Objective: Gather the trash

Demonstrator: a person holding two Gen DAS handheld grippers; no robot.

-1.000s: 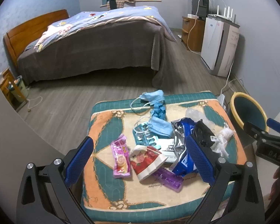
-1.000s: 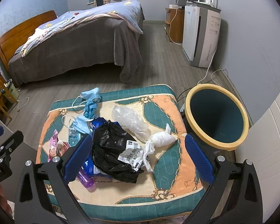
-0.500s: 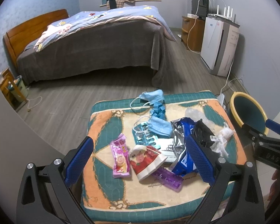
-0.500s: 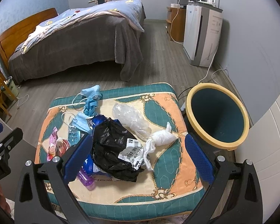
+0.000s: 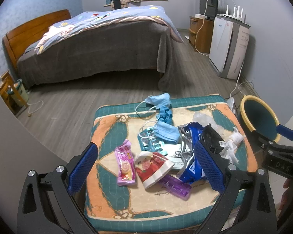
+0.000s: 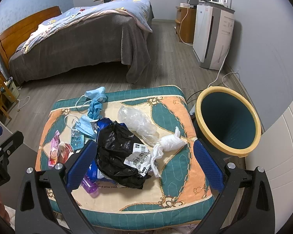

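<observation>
Trash lies on a patterned cushioned stool [image 5: 111,132] [image 6: 177,109]: a pink wrapper [image 5: 125,165], a red-and-white packet [image 5: 153,168], a purple bottle [image 5: 173,188], a blue foil bag [image 5: 191,167], blue face masks [image 5: 158,99] [image 6: 95,95], a black plastic bag [image 6: 115,152] with a barcode label, a clear plastic bag [image 6: 136,120] and a white tissue wad [image 6: 169,143]. My left gripper [image 5: 145,168] is open above the near left items. My right gripper [image 6: 144,161] is open above the black bag. A teal bin with a yellow rim [image 6: 227,120] [image 5: 259,117] stands right of the stool.
A bed [image 5: 99,46] with a grey cover stands behind on the wood floor. A white air purifier [image 5: 230,46] and a wooden cabinet [image 5: 201,33] line the right wall, with a cable on the floor [image 6: 224,78]. A small wooden shelf [image 5: 7,93] stands at left.
Both grippers have drifted slightly; the views shifted a little. Nothing on the stool has moved, and both grippers stay open.
</observation>
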